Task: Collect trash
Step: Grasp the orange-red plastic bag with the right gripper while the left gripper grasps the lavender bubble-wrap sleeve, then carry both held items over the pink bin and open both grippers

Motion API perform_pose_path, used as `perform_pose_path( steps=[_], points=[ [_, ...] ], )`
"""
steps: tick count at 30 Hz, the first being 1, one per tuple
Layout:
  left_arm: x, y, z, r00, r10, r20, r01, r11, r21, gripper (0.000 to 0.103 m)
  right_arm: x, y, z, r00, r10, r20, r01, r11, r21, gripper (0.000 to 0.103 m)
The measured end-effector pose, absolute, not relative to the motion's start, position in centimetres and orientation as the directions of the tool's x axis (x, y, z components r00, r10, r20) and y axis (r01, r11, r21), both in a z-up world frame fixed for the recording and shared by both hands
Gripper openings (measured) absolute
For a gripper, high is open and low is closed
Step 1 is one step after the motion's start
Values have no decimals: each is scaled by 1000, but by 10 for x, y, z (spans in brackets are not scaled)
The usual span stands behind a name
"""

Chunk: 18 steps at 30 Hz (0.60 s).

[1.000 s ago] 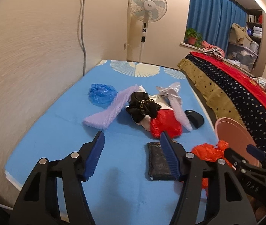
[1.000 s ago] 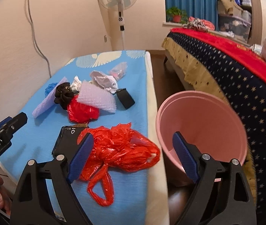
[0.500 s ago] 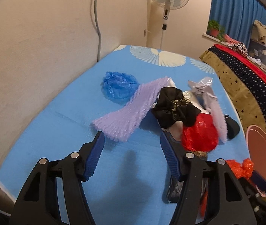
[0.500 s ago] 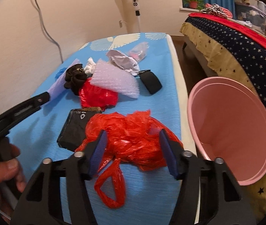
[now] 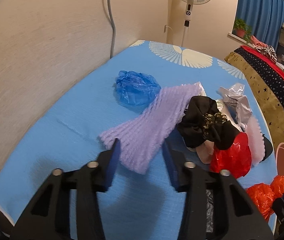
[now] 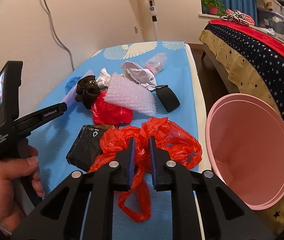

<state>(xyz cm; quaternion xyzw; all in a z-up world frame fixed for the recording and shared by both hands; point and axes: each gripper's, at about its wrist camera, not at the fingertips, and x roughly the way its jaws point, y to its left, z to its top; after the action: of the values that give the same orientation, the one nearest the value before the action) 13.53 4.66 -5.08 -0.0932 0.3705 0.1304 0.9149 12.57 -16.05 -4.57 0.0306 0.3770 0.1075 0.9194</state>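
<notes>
Each handheld gripper is a matte black plastic frame with triangular cut-outs and round silver screw heads. The left gripper [image 5: 141, 151] and the right gripper [image 6: 142, 154] both carry flat blue pads on their fingers. White lettering marks the left one's side, where a small lit screen sits above the grip in a bare hand [image 6: 8, 182].

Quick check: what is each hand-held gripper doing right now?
Left hand-held gripper: jaws just closing around the purple foam sheet.
Right hand-held gripper: just closing, gripping the orange plastic bag.
</notes>
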Motion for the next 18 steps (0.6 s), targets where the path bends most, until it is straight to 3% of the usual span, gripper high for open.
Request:
perform_pose_path(
  steps=[2,3,4,18],
  points=[
    [135,46,-48,700,160,-696,-297,952,-80,20,126,-161,-44,697,219,-683,-175,975,135,9],
    [135,46,-47,704,157,-692,-292,953,-81,17,126,-161,-42,699,217,-682,-174,976,132,0],
    [134,45,-45,710,153,-687,-284,955,-81,13,126,-161,-40,704,216,-677,-173,976,131,0],
    [99,35,-9,792,74,-606,-201,969,-144,10,112,-168,-17,762,194,-618,-163,981,108,0]
  ],
)
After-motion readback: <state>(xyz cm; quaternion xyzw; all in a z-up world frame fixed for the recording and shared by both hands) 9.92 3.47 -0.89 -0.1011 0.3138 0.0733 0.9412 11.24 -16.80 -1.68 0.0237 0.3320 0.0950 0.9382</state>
